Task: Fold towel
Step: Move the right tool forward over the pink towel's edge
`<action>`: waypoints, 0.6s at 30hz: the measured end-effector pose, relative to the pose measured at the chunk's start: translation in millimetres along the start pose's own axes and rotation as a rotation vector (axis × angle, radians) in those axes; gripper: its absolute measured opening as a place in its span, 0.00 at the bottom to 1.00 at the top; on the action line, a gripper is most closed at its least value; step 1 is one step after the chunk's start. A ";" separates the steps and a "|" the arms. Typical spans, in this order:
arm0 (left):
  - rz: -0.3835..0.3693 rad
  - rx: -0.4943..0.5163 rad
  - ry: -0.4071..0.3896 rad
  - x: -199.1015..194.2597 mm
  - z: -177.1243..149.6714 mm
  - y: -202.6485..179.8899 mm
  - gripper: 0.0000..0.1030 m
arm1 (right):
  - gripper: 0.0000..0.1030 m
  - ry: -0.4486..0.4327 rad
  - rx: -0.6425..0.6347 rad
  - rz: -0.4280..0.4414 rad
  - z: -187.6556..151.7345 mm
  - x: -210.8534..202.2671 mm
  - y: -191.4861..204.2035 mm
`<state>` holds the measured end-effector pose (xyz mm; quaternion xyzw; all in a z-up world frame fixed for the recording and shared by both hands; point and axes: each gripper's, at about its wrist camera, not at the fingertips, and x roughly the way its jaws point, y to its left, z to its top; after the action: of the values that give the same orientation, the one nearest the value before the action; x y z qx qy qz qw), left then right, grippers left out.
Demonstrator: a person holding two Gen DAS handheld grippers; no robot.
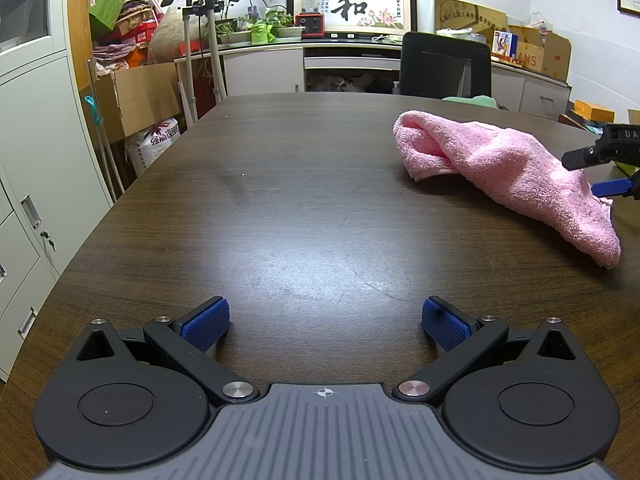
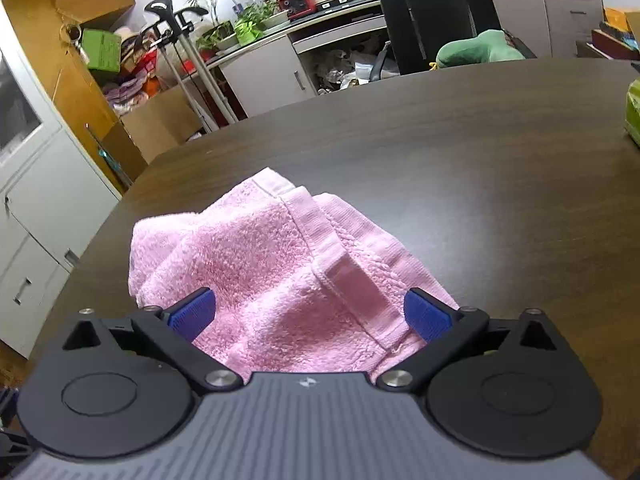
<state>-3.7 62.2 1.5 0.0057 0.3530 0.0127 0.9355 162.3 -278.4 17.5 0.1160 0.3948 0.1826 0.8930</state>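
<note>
A crumpled pink terry-cloth towel (image 2: pixel 280 272) lies bunched on a dark wood-grain oval table (image 1: pixel 304 208), its hemmed edge running toward the right wrist camera. The right gripper (image 2: pixel 310 316), black with blue ribbed pads, stands with its jaws spread wide on either side of the near end of the towel; the cloth fills the gap between the fingers, and neither pad is seen pressing on it. In the left wrist view the same gripper shows at the far right edge, at the towel's near end. The left gripper (image 1: pixel 326 322) hangs over bare tabletop, well apart from the towel, its jaws likewise wide and holding nothing.

Beyond the table, a black office chair (image 1: pixel 446 66) stands against a low white counter. On the counter sit shallow planter trays (image 1: pixel 260 34) with leafy green plants in them, and a red-based blender (image 1: pixel 310 4) whose clear jar's contents cannot be made out. An open brown cardboard box (image 1: pixel 140 92) stands on the floor at left, its contents hidden, with clothes and packages stacked behind it.
</note>
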 end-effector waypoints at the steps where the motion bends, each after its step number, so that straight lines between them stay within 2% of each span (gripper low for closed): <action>1: 0.000 0.000 0.000 0.0 0.0 0.0 1.00 | 0.97 0.001 -0.003 -0.002 -0.3 0.6 0.4; 13: 0.000 0.000 0.001 -0.1 0.0 0.1 1.00 | 1.00 -0.003 -0.038 -0.021 -4.6 5.1 2.9; 18: 0.000 0.000 0.001 -0.1 -0.1 0.2 1.00 | 1.00 -0.033 -0.120 -0.054 -12.4 7.9 9.1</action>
<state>-3.8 62.4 1.5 0.0058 0.3533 0.0125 0.9354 155.9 -266.1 7.3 0.0544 0.3711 0.1796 0.9094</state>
